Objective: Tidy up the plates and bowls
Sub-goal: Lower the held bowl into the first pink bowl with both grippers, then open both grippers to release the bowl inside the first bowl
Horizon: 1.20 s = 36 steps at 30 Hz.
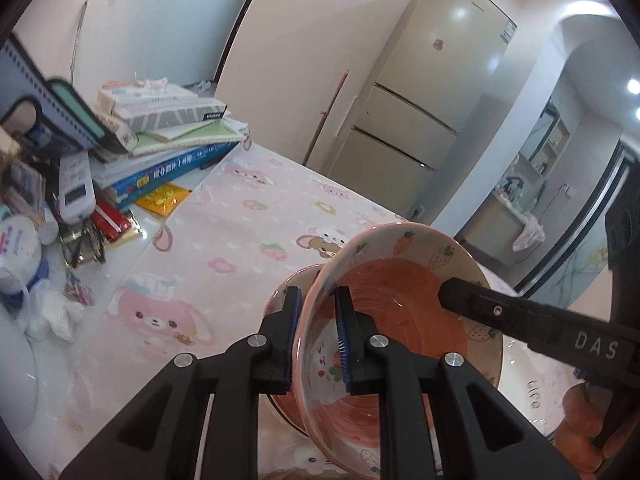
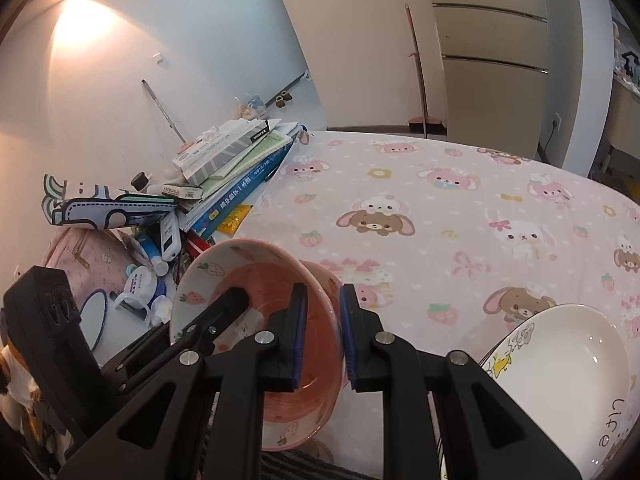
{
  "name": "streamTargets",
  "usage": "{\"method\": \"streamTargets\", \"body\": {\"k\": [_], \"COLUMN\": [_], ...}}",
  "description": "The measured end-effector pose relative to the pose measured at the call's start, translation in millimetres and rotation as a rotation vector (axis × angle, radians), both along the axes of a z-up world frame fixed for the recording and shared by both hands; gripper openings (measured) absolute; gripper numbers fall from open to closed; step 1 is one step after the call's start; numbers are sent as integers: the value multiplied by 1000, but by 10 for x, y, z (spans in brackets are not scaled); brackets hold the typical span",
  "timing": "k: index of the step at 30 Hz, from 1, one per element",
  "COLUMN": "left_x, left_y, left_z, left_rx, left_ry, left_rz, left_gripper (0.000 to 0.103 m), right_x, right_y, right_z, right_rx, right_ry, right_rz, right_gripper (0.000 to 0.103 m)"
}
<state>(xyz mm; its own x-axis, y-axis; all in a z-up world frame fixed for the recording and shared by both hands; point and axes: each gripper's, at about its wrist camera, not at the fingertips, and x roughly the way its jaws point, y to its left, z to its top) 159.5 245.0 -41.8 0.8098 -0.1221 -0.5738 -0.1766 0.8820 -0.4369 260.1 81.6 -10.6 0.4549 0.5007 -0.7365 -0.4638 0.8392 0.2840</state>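
— Two grippers on one bowl, is that right?

— Yes. The left gripper [image 1: 318, 334] is clamped on the near-left rim of the strawberry bowl [image 1: 400, 308], one blue pad inside the wall and one outside. The right gripper [image 2: 324, 336] pinches the opposite rim the same way. In the left wrist view the right tool's finger reaches over the bowl's far-right edge.

— Where does the bowl sit?

— Over the pink tablecloth [image 2: 440, 208], tilted, its orange inside turned toward the left camera. A second pink bowl [image 1: 286, 292] lies just behind and under it; part of its rim shows past the left finger. Whether the two touch I cannot tell.

— Anything close on the sides?

— A white plate [image 2: 560, 364] with a cartoon print lies just to the right of the right gripper, its rim near the outer finger. To the left, past the cloth's edge, there is clutter: a stack of books [image 2: 240, 172], a remote control [image 1: 76, 188], a white mug [image 1: 16, 252], crumpled tissue [image 1: 52, 312] and a small round mirror [image 2: 94, 318].

— And open room?

— Most of the cloth ahead and to the right is bare, running to the table's far edge, where a broom [image 2: 420, 80] leans beside the fridge [image 1: 432, 92].
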Motion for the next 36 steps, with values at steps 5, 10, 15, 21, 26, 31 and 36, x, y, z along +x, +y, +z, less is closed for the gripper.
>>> {"method": "streamTargets", "body": {"k": [5, 10, 15, 21, 26, 31, 36], "left_x": [-5, 1, 7, 10, 22, 27, -29], "left_y": [-19, -71, -137, -195, -229, -233, -182], "left_z": [18, 16, 35, 36, 18, 11, 62], "left_rx": [30, 84, 141, 204, 229, 233, 194], "left_ry": [6, 35, 48, 67, 74, 77, 41], "left_rz": [4, 14, 15, 29, 38, 38, 53], "left_gripper": [17, 17, 17, 18, 19, 19, 19], "right_x": [-31, -41, -61, -181, -126, -101, -140], "right_y": [47, 120, 162, 275, 248, 284, 261], "right_z": [3, -56, -78, -51, -102, -186, -104], "right_rx": [-32, -81, -133, -228, -214, -165, -177], "right_ry": [-13, -9, -35, -134, -119, -46, -100], "right_rz": [20, 48, 49, 59, 38, 81, 48], "right_gripper": [16, 22, 22, 31, 10, 5, 5]}}
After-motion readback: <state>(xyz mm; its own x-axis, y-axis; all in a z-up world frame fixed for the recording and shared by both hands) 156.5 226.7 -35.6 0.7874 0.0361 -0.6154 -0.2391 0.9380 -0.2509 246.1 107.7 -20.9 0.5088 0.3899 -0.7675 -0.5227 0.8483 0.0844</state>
